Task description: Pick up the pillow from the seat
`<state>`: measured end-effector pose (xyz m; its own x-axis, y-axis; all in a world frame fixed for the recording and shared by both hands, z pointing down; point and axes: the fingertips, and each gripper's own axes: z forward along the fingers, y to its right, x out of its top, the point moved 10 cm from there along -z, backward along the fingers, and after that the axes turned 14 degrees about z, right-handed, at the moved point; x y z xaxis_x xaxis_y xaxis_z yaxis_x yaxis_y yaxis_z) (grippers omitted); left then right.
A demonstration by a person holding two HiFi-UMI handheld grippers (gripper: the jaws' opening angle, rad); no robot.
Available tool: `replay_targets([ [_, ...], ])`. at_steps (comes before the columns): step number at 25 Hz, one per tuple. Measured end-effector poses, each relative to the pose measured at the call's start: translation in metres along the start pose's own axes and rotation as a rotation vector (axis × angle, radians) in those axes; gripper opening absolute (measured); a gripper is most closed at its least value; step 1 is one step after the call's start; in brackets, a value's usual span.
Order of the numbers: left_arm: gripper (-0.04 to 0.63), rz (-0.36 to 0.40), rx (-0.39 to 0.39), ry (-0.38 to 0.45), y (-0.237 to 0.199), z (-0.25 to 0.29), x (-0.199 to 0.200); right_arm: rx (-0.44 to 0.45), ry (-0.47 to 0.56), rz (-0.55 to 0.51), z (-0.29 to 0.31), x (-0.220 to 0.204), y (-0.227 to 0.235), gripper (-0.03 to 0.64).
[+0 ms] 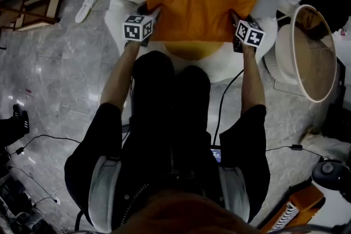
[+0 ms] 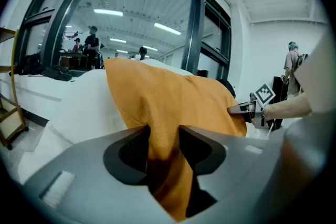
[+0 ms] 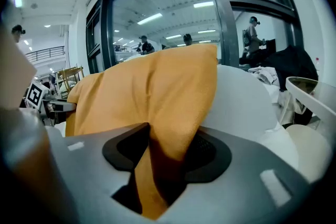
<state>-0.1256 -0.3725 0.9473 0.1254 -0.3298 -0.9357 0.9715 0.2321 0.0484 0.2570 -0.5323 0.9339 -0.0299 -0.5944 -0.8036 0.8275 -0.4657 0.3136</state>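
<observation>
Pillow [image 1: 197, 3] is lying flat across the seat [image 1: 122, 0], filling most of it from side to side, with its near edge hanging over the front lip. The left gripper [image 2: 164, 134] is pinching the near left corner, jaws drawn narrow with a fold of orange fabric squeezed between them. The right gripper [image 3: 169, 139] is doing the same at the near right corner, cloth bunching in its throat.

Both grips are looking shallow, mostly cover rather than stuffing, so I judge the lift is calling for an even, level rise from the seat, both sides going up together. If one side is leading, the weight is likely swinging onto a single pinch and the fabric may be slipping out.

As for the pillow itself, it is showing as a plain orange rectangle, soft and plump, with long creases running from the pinched corners toward the far side of the seat. No print or trim is showing.
</observation>
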Motion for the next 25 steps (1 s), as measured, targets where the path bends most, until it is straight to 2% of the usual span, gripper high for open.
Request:
replay_targets([
  [7, 0.174, 0.053, 0.021, 0.075, -0.007, -0.018, 0.025, -0.003, 0.075, -0.022, -0.014, 0.004, -0.016, 0.204],
  [16, 0.176, 0.062, 0.014, 0.102, -0.018, -0.022, 0.042, -0.031, 0.093, -0.038, -0.029, 0.018, -0.031, 0.201],
  [25, 0.179, 0.095, 0.027, 0.133, -0.04, -0.033, 0.091, -0.022, 0.115, -0.016, -0.036, 0.051, -0.052, 0.202],
])
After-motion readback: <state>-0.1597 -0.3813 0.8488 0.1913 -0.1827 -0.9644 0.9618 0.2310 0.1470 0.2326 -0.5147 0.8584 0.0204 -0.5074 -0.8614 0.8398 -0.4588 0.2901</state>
